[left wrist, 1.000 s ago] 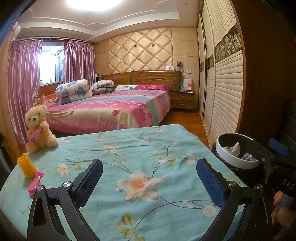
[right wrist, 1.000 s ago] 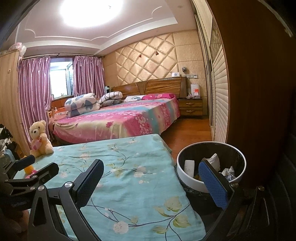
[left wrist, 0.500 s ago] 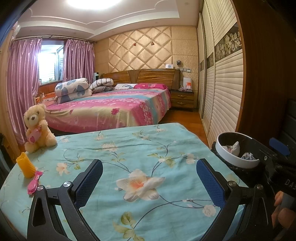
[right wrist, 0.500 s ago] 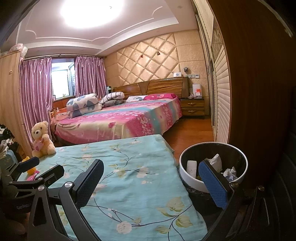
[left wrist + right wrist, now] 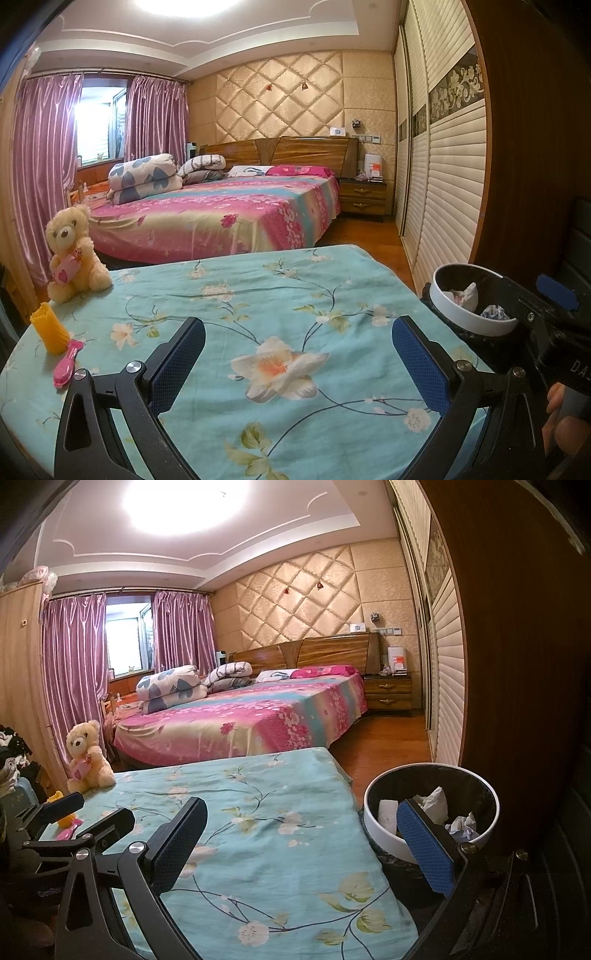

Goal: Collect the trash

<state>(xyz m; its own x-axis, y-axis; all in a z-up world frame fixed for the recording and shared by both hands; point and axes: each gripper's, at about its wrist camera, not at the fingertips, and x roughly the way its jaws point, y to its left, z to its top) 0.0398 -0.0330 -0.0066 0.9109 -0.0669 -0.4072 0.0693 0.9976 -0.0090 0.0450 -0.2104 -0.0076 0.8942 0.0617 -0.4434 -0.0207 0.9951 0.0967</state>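
A white-rimmed trash bin (image 5: 384, 834) with a black liner stands right of the table and holds crumpled paper (image 5: 430, 801). It also shows in the left wrist view (image 5: 469, 321). My left gripper (image 5: 297, 354) is open and empty above the floral turquoise tablecloth (image 5: 258, 295). My right gripper (image 5: 301, 840) is open and empty, its right finger in front of the bin's rim. The left gripper shows at the left of the right wrist view (image 5: 85, 816).
A teddy bear (image 5: 72, 254), a yellow ribbed cup (image 5: 50, 328) and a pink brush (image 5: 68, 363) sit at the table's left end. A bed with a pink cover (image 5: 221, 210) lies beyond. A slatted wardrobe (image 5: 450, 184) lines the right side.
Both views have drifted slightly; the scene sits a little lower in the right wrist view. Both grippers stay open and empty.
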